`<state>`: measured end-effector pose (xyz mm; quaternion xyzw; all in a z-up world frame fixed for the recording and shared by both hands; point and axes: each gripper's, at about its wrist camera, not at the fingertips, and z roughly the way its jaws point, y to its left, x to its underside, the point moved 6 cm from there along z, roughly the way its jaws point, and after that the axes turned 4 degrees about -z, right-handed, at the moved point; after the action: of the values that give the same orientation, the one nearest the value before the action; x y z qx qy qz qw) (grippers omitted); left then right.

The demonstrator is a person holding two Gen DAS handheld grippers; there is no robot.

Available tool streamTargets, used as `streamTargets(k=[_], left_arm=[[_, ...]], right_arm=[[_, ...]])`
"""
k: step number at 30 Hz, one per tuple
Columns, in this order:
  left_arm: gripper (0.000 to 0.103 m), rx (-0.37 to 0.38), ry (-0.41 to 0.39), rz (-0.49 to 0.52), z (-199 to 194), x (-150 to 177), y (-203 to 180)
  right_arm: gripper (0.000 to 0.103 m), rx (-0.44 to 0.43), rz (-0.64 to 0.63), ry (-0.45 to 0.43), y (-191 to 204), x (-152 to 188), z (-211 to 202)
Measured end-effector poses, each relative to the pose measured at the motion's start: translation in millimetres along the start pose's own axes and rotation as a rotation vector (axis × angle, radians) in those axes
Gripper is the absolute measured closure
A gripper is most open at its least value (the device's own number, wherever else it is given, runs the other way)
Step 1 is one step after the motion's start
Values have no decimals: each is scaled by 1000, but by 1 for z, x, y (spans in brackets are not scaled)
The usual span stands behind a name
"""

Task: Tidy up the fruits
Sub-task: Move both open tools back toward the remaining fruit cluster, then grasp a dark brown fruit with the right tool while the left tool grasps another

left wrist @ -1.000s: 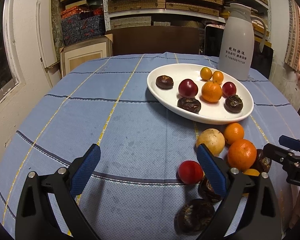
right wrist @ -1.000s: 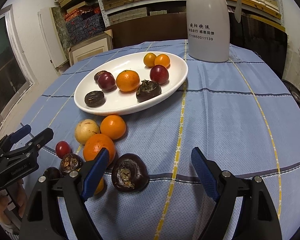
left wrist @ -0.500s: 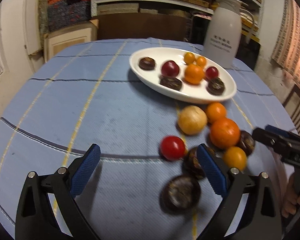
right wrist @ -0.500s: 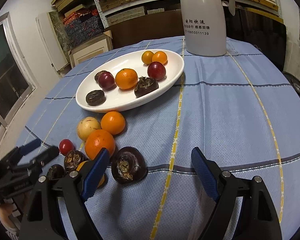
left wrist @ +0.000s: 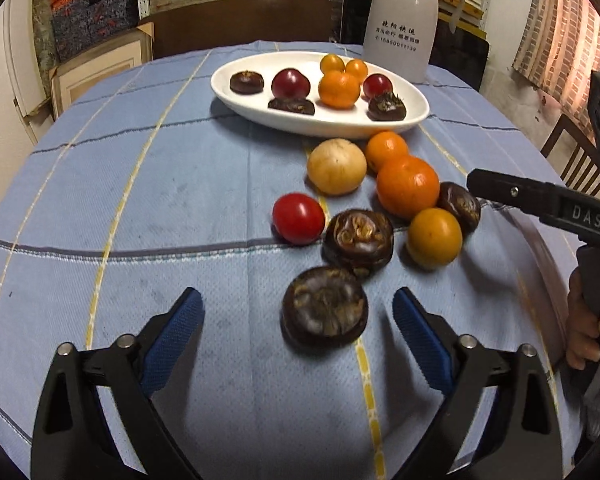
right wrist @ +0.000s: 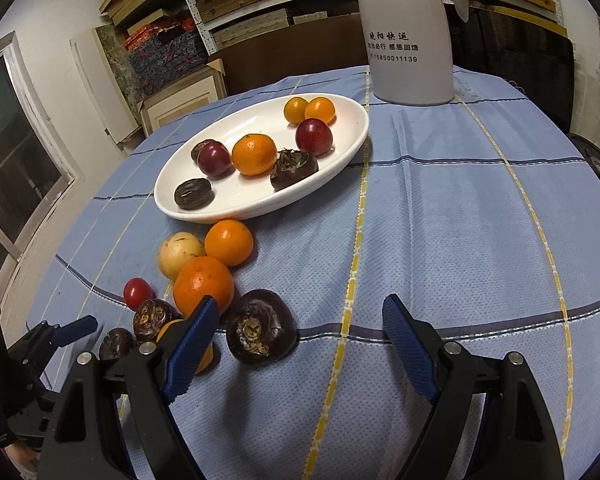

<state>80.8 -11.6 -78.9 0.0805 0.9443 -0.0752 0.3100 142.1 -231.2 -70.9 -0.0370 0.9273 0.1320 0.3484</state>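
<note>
Left gripper [left wrist: 296,328]: closing, flanking dark fruit [left wrist: 325,307] | right gripper [right wrist: 296,344]: spread, empty

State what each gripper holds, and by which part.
Nothing is held. The left gripper is closing around a dark water chestnut, pads not yet touching; the right gripper is open and empty.

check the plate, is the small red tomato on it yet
No, the small red tomato sits on the tablecloth, short of the white plate.
</note>
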Motion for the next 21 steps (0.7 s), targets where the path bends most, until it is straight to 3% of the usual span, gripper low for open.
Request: streamTargets(k=[6,12,14,16,21], left_arm=[[62,37,1,35,-1,3,-10],[62,47,-1,9,-1,1,-6],[62,51,-2,-8,-1,0,-3],[62,56,-2,-16,-1,0,-2],[62,53,-1,-11,-1,1,-2]], right_arm=[[18,-12,-13,-1,4,0,0],[27,-33,-26,12,8,1,3],[40,-39,-28,23,9,3,5],[46,-42,-31,35,11,5,8],[47,-38,-61,51,17,8,15]])
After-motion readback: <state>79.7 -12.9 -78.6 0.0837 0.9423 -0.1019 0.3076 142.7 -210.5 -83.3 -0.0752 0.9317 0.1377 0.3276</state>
